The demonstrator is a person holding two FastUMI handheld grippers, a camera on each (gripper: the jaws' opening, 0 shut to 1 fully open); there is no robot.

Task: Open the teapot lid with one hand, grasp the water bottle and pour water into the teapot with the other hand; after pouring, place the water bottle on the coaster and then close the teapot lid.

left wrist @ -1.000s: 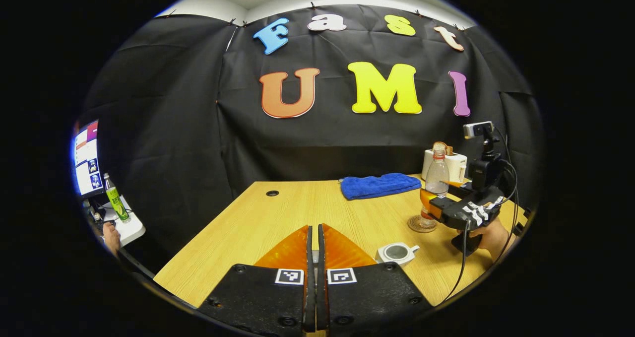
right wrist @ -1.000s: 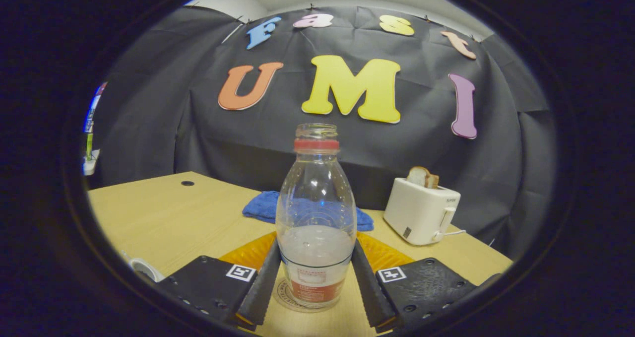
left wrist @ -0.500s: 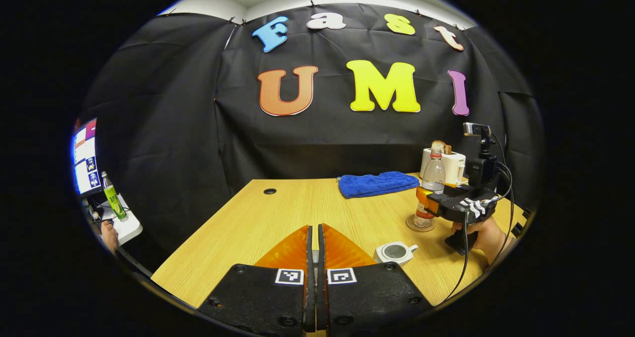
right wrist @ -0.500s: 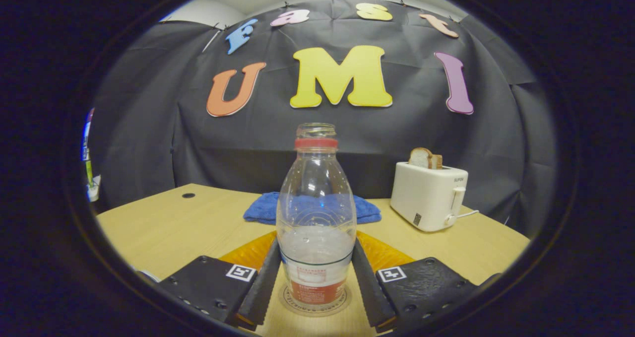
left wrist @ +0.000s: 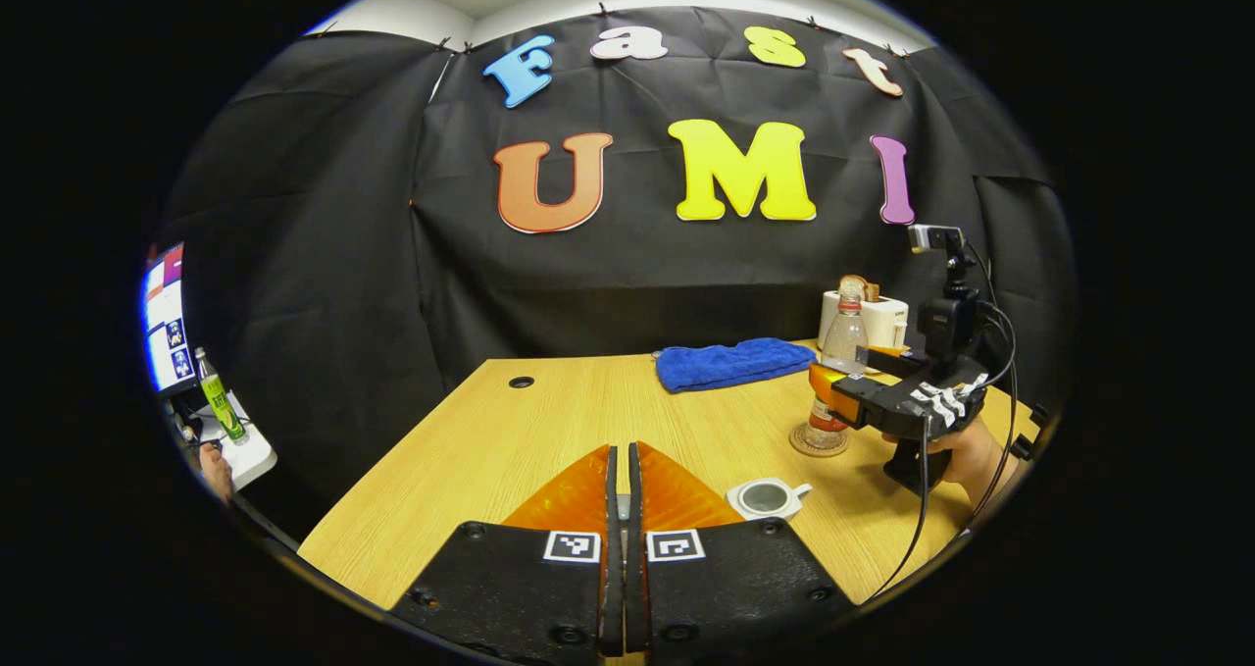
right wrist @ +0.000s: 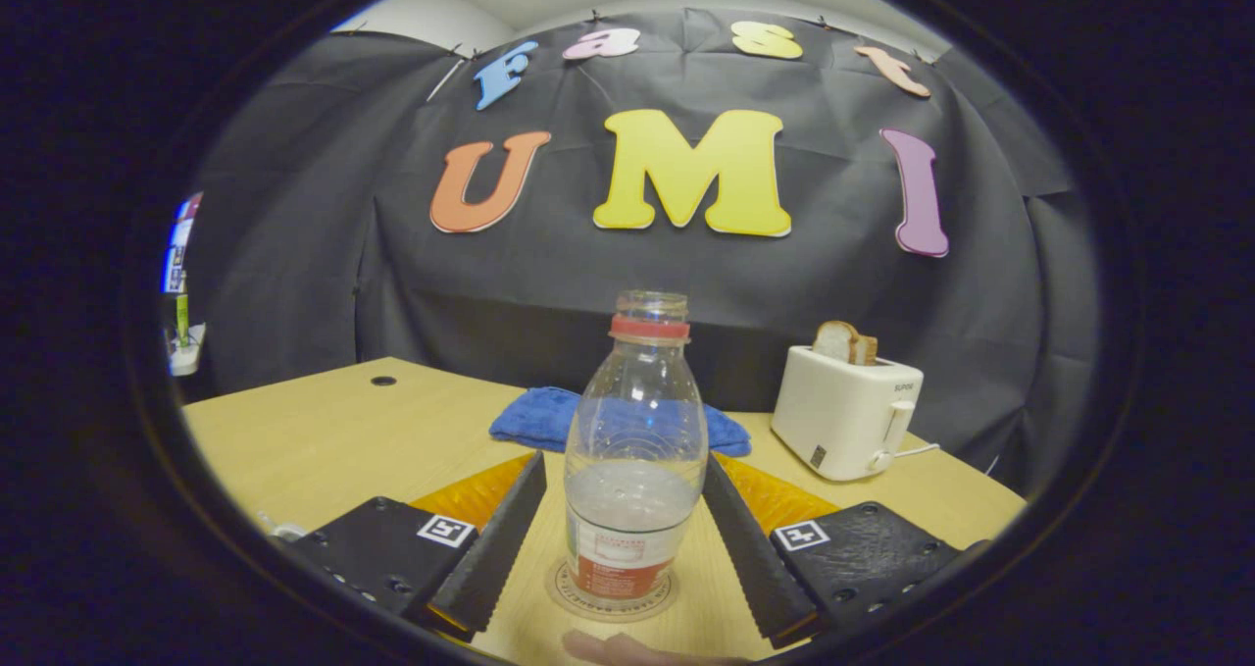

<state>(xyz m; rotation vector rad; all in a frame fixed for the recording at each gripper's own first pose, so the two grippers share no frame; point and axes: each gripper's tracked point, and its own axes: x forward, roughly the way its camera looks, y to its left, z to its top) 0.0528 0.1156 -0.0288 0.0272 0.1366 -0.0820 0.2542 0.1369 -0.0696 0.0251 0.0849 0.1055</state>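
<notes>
Wooden table (right wrist: pixel 324 440) carries the water bottle (right wrist: pixel 635 460) upright on its coaster (right wrist: pixel 613 592), standing free between the right gripper (right wrist: pixel 616 548)'s spread fingers. Thin plastic, likely slippery. Left gripper (left wrist: pixel 618 548) pinched together.

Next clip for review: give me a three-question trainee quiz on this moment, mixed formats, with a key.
1. True or false: the water bottle stands upright on the coaster.
2. Multiple choice: the right claw is A) shut on the bottle, B) open with a finger on each side of the bottle, C) shut on the lid.
3. Fill in: in the left gripper view the teapot has its top ____, and the left claw is shut.

Key: 1 true; 2 B; 3 open, with no lid on it.
</notes>
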